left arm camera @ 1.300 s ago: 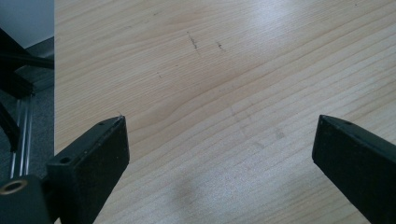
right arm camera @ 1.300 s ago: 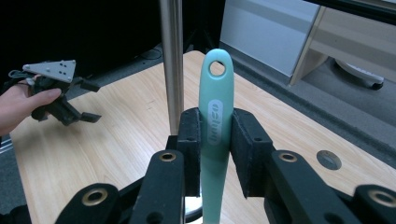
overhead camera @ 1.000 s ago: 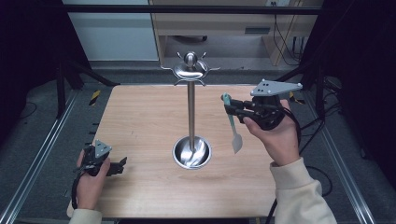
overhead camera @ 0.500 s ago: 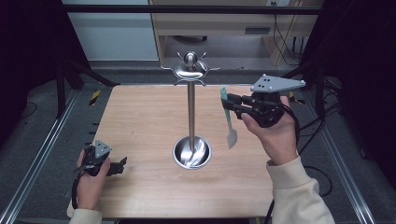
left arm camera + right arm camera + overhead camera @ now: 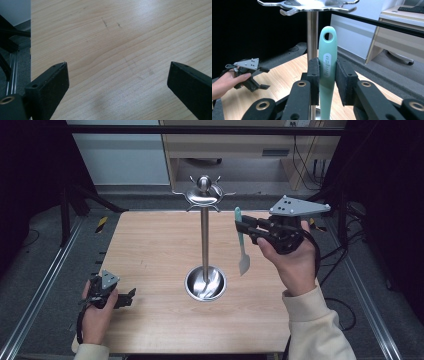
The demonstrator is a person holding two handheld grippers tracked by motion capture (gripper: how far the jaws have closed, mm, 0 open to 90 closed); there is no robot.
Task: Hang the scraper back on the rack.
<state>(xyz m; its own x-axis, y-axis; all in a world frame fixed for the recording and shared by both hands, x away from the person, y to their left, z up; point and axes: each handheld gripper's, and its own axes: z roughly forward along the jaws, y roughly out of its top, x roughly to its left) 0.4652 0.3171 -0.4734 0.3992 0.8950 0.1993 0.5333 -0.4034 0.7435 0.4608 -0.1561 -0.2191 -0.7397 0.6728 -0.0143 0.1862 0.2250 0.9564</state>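
My right gripper (image 5: 246,228) is raised above the right half of the table (image 5: 150,250), to the right of the stand (image 5: 204,240). Its jaws are closed on the mint-green handle of a spatula (image 5: 241,245). In the right gripper view the handle (image 5: 327,67) stands upright between the two pads (image 5: 313,75), both pressed against it. The hanging hole at the handle's top end sits clear above the pads.

From the high view the spatula hangs roughly vertical, handle tip up and pale blade down. The blade is off the table surface, just right of the stand's round base (image 5: 205,284). The handle top is near the hooked disc (image 5: 204,195) at the stand's head but a little lower and to its right. I see no contact with any hook.

My left gripper (image 5: 131,293) is low at the near left corner of the table, jaws pointing toward the middle. In the left gripper view the jaws stand wide apart with bare wood between them, holding nothing.
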